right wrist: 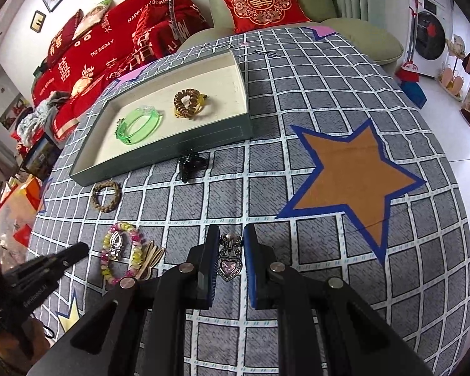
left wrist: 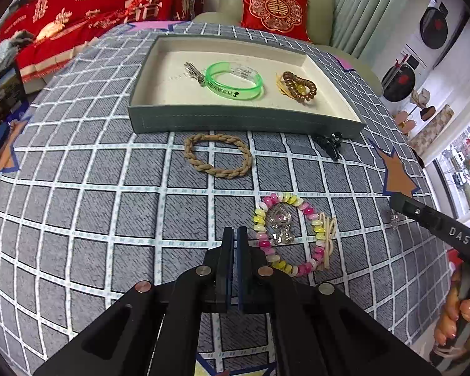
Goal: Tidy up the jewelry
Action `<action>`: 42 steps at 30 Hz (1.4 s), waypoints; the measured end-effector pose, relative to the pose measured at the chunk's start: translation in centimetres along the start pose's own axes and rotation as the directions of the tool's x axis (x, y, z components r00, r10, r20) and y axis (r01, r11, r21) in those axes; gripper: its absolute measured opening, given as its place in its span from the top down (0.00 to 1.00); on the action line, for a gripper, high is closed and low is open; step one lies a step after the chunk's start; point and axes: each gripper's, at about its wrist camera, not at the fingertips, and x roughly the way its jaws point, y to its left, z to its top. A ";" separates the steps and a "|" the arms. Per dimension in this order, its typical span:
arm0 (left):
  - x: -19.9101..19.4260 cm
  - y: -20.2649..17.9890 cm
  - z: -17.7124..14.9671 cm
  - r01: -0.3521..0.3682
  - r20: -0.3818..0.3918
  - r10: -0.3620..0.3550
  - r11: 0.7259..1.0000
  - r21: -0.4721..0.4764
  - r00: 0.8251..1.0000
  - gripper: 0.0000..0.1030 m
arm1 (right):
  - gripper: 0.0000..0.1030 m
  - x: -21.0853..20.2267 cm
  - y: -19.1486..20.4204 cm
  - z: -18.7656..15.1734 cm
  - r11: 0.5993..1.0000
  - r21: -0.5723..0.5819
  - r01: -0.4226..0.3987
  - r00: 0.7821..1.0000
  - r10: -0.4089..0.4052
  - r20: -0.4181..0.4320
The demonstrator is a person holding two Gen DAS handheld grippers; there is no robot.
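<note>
A grey-green tray (left wrist: 244, 122) (right wrist: 159, 153) holds a green bangle (left wrist: 233, 80) (right wrist: 139, 122), a silver clip (left wrist: 192, 70) and a brown coil hair tie (left wrist: 299, 86) (right wrist: 188, 101). On the cloth lie a braided tan bracelet (left wrist: 217, 156) (right wrist: 106, 195), a black claw clip (left wrist: 329, 144) (right wrist: 189, 163), a pink-yellow bead bracelet (left wrist: 286, 235) (right wrist: 120, 252) with a silver charm inside, and cream elastic bands (left wrist: 327, 238) (right wrist: 150, 260). My left gripper (left wrist: 235, 232) is shut and empty, left of the bead bracelet. My right gripper (right wrist: 231, 235) is open around a heart pendant brooch (right wrist: 229, 258) lying on the cloth.
The table carries a grey checked cloth (left wrist: 109, 203) with an orange star patch (right wrist: 354, 175). A red bedspread (right wrist: 109, 47), a green armchair with a red cushion (right wrist: 261, 3) and a washing machine (right wrist: 429, 44) stand beyond the table.
</note>
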 end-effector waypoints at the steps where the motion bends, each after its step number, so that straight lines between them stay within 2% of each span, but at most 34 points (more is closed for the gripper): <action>1: -0.1 0.0 0.0 -0.003 0.002 0.003 1.000 0.006 1.000 0.89 | 0.84 -0.1 0.0 0.0 1.000 0.001 -0.003 1.000 0.003 0.000; 4: -0.7 0.4 0.0 -0.006 0.022 0.006 1.000 -0.009 1.000 0.89 | 0.84 -0.3 -0.1 0.0 1.000 0.006 -0.010 1.000 0.010 0.005; 6: -1.2 0.8 0.0 -0.058 0.056 0.058 0.998 -0.017 0.997 0.89 | 0.84 -0.3 -0.1 0.0 1.000 0.012 -0.016 1.000 0.016 0.004; 7: -1.3 1.1 0.1 -0.055 0.063 0.056 0.998 -0.024 0.996 0.89 | 0.84 -0.3 -0.1 0.0 1.000 0.014 -0.018 1.000 0.018 0.003; 9: -1.3 1.8 0.2 0.010 0.044 -0.008 0.999 -0.044 0.999 0.89 | 0.84 -0.2 0.0 0.0 1.000 0.014 -0.019 1.000 0.019 0.000; 10: -1.3 1.9 0.1 0.012 0.042 -0.011 0.999 -0.036 0.999 0.89 | 0.84 -0.2 0.0 -0.1 1.000 0.014 -0.019 1.000 0.019 -0.001; 13: -2.0 1.8 -0.1 -0.038 0.086 0.040 0.999 -0.023 0.995 0.89 | 0.84 0.0 0.2 -0.1 1.000 0.015 -0.022 1.000 0.022 -0.004; 21: -2.6 2.0 -0.1 -0.007 0.095 0.012 0.999 -0.053 0.995 0.89 | 0.84 0.0 0.4 -0.2 1.000 0.017 -0.026 1.000 0.026 -0.003; 26: -3.6 1.8 -0.2 -0.035 0.164 0.042 0.998 -0.044 0.986 0.89 | 0.84 0.0 0.1 -0.2 0.999 0.034 -0.029 1.000 0.029 -0.005; 28: -3.6 2.5 0.1 0.003 0.156 0.011 0.996 -0.085 0.988 0.89 | 0.84 0.0 0.1 -0.2 0.999 0.033 -0.028 1.000 0.028 -0.007; 33: -4.1 2.9 -0.1 0.001 0.177 0.015 0.996 -0.094 0.984 0.89 | 0.84 0.0 0.0 -0.2 0.999 0.035 -0.028 1.000 0.028 -0.007; 34: -4.1 2.9 -0.1 0.023 0.171 -0.006 0.995 -0.098 0.985 0.81 | 0.84 0.1 0.0 -0.2 0.999 0.035 -0.029 1.000 0.029 -0.007; 35: -4.1 2.9 -0.2 0.030 0.170 -0.013 0.995 -0.099 0.985 0.16 | 0.84 0.1 0.0 -0.2 0.999 0.036 -0.029 1.000 0.030 -0.007; 36: -4.0 2.8 -0.1 0.047 0.161 -0.032 0.995 -0.093 0.986 0.00 | 0.84 0.1 0.0 -0.3 0.999 0.035 -0.029 1.000 0.029 -0.008; 40: -1.8 1.7 0.1 0.129 0.191 -0.115 0.990 -0.060 0.975 0.00 | 0.84 0.0 0.0 -0.3 0.999 0.039 -0.034 0.999 0.034 -0.008; 42: -1.1 1.2 0.5 0.125 0.228 -0.109 0.991 -0.057 0.968 0.00 | 0.84 -0.1 0.1 -0.3 0.999 0.038 -0.034 0.999 0.034 -0.009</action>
